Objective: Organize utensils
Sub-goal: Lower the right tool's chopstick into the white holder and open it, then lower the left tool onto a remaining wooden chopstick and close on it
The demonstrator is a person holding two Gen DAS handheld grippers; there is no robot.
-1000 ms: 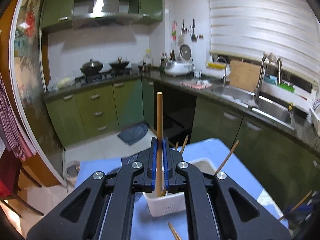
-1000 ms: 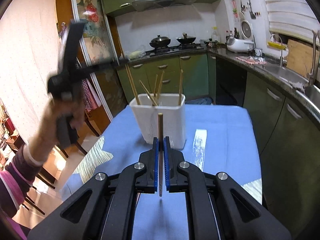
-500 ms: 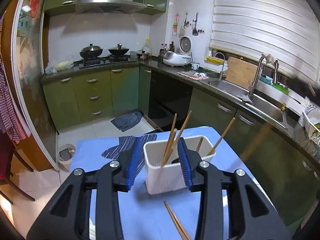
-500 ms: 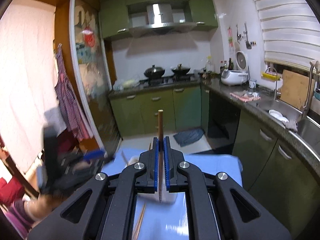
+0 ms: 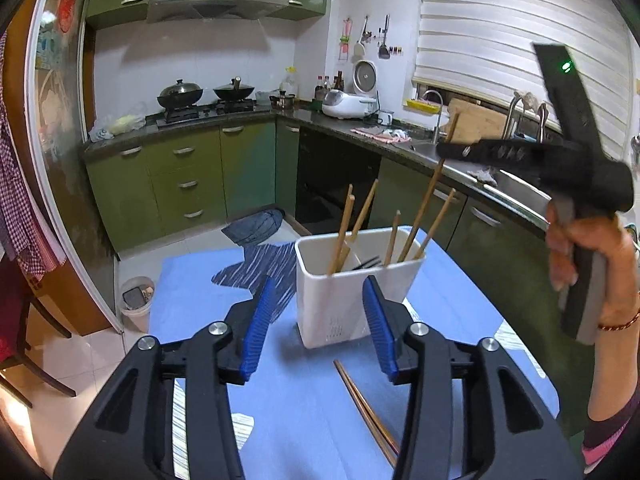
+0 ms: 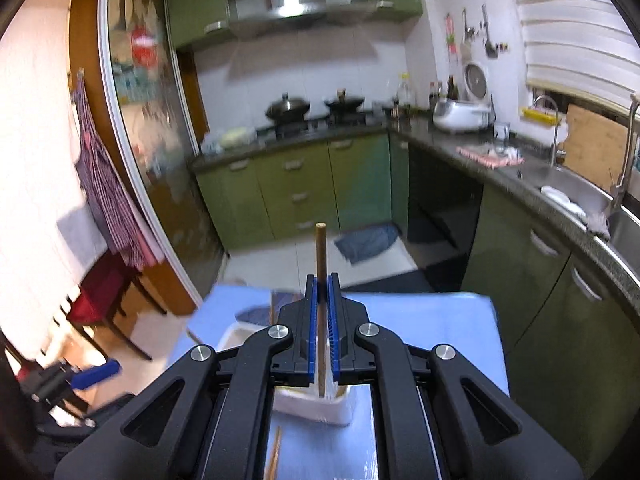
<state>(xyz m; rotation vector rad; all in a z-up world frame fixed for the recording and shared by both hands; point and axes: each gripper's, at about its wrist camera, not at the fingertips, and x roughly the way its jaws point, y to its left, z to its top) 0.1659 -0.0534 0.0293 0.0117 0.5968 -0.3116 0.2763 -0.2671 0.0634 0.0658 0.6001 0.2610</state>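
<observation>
Left gripper [image 5: 318, 320]: jaws spread wide, nothing between them. A second ago we had a chopstick clamped upright in it; half a second ago the jaws were already parted. That chopstick now stands with the others in the white holder [image 5: 352, 292] on the blue bench [image 5: 304, 412], so we judge the left-hand drop done.

Right gripper [image 6: 323, 330]: closed on a single chopstick [image 6: 320, 256], held upright. From the left wrist view we see this gripper raised over the holder's right side, the stick's lower end pointing down into it. A second ago it sat low on the bench in front of the holder; it has since lifted and come over the top. Likely next: release into the holder.

Two chopsticks [image 5: 366, 408] lie flat on the bench just in front of the holder, between the left jaws in that view. They remain to be collected, so the task is partway through.
</observation>
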